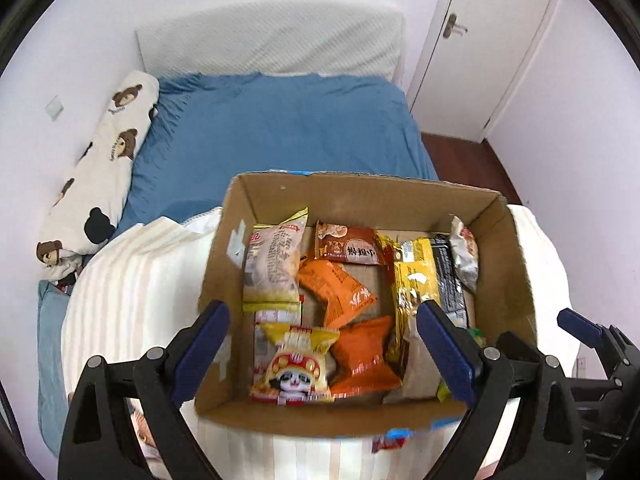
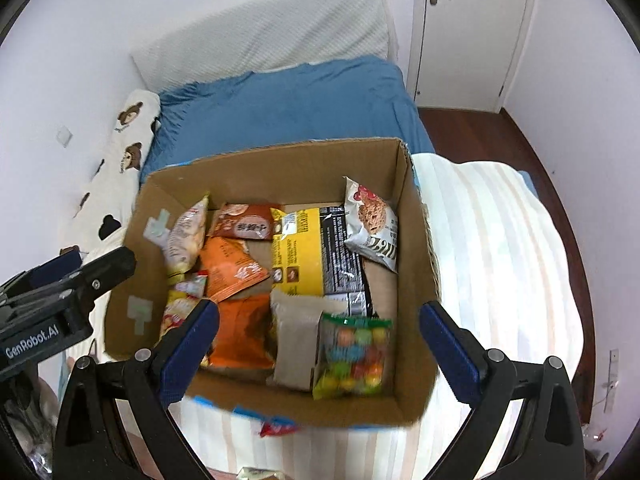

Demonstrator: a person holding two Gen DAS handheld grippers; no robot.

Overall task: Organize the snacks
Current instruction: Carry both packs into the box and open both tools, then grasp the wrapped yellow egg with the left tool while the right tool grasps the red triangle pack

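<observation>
Left tool (image 1: 326,350): fingers spread wide, nothing between them, poised over the near left part of the cardboard box (image 1: 516,264); right tool (image 2: 320,346): likewise spread and unladen, over the box's near right part; box: open-topped, standing on a cream striped blanket (image 2: 500,240) at the foot of the bed; contents, nearest first: yellow packet with a panda face (image 1: 294,368), two orange packets (image 1: 352,320), clear bag of coloured sweets (image 2: 354,354), plain tan packet (image 2: 296,340); mid-box: yellow-and-black packet (image 2: 316,250), pale long packet (image 1: 274,264) against the left wall; far end: brown packet (image 1: 346,246), white cookie packet (image 2: 372,226) leaning on the right wall; beyond: blue bedsheet (image 1: 280,124), bear-print pillow (image 1: 100,164), white door (image 2: 468,32).
</observation>
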